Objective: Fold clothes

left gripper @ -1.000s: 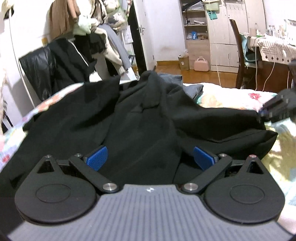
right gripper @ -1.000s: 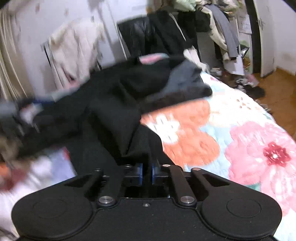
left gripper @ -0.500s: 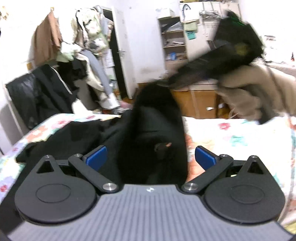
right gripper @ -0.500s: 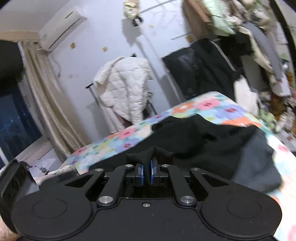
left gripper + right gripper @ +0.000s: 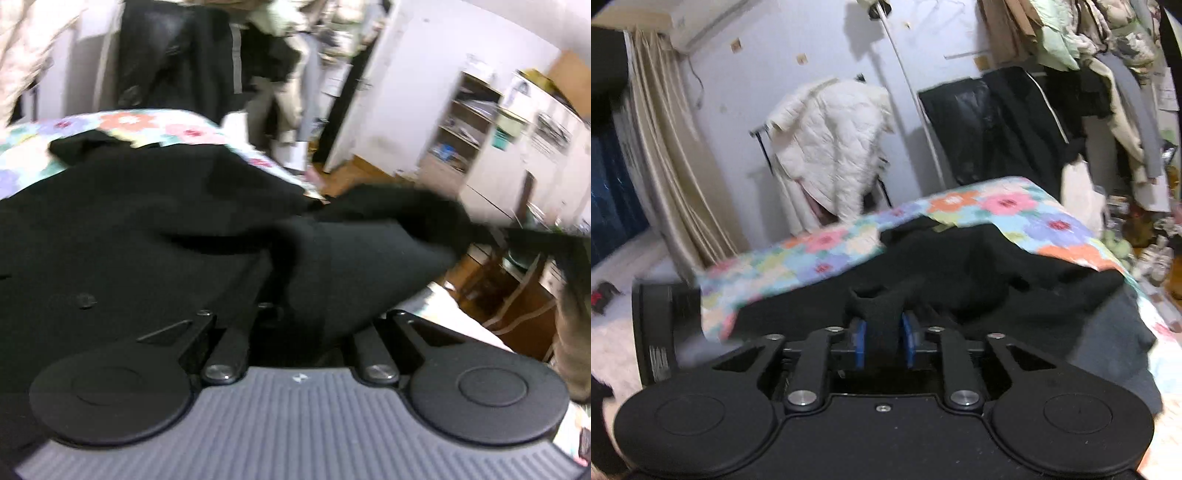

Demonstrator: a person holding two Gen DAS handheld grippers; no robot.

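Note:
A black coat (image 5: 140, 229) with a dark button lies spread over the floral bedspread (image 5: 147, 127). My left gripper (image 5: 291, 310) is shut on a fold of the coat, and the cloth hides its pads. In the left wrist view, a raised flap of the coat (image 5: 391, 236) stretches right to the blurred right gripper (image 5: 554, 251), held by a beige-sleeved hand (image 5: 572, 332). My right gripper (image 5: 883, 343) is shut on a bunched edge of the black coat (image 5: 979, 280), with cloth standing up between its blue pads (image 5: 858, 347). The left gripper's body (image 5: 665, 332) shows at the left of the right wrist view.
A crowded clothes rack (image 5: 1071, 74) and a white quilted jacket (image 5: 831, 140) stand behind the bed, with beige curtains (image 5: 665, 166) to the left. A white door (image 5: 376, 92), shelves (image 5: 461, 125) and wooden floor (image 5: 354, 173) lie past the bed's far edge.
My left gripper was open over the coat and is now shut on it. Both views swung. The right gripper kept its hold and carried the coat's edge up and across.

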